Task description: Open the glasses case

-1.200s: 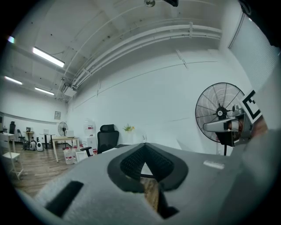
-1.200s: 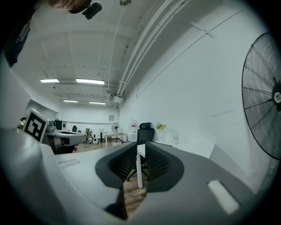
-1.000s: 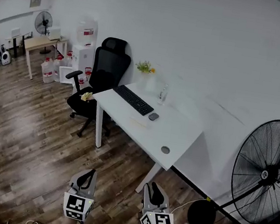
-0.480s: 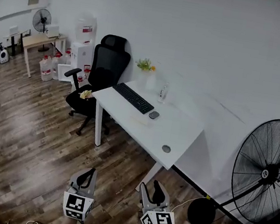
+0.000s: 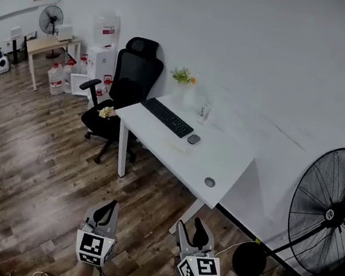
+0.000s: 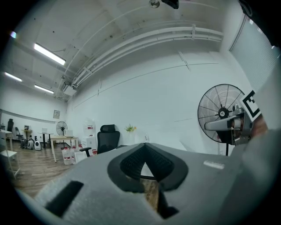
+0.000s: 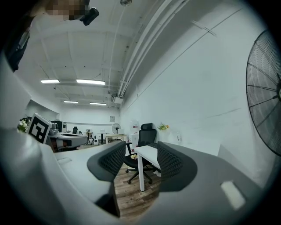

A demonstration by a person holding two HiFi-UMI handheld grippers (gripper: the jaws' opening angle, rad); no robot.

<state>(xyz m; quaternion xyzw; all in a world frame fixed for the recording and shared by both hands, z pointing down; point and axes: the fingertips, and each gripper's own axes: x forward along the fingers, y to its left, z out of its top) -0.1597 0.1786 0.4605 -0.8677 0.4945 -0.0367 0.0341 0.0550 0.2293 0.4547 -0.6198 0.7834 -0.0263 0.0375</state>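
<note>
A small dark rounded thing (image 5: 193, 139) lies on the white desk (image 5: 226, 165) just right of the black keyboard (image 5: 168, 117); it is too small to tell whether it is the glasses case. Both grippers are held level at the bottom of the head view, well short of the desk. My left gripper (image 5: 107, 207) (image 6: 144, 148) is shut, its pads meeting at the tip with nothing in them. The jaws of my right gripper (image 5: 191, 226) (image 7: 139, 160) are opening, and only the floor and the desk leg show between them.
A black office chair (image 5: 130, 75) stands at the desk's left end. Flowers (image 5: 182, 75) and a clear bottle (image 5: 204, 112) stand at the desk's back edge by the wall. A large standing fan (image 5: 333, 211) with a round base (image 5: 248, 261) is on the right. Wooden floor lies between me and the desk.
My right gripper's jaws have spread apart from nearly closed. The desk sits slightly nearer in the head view, and both grippers have shifted a little. The left jaws remain together.
</note>
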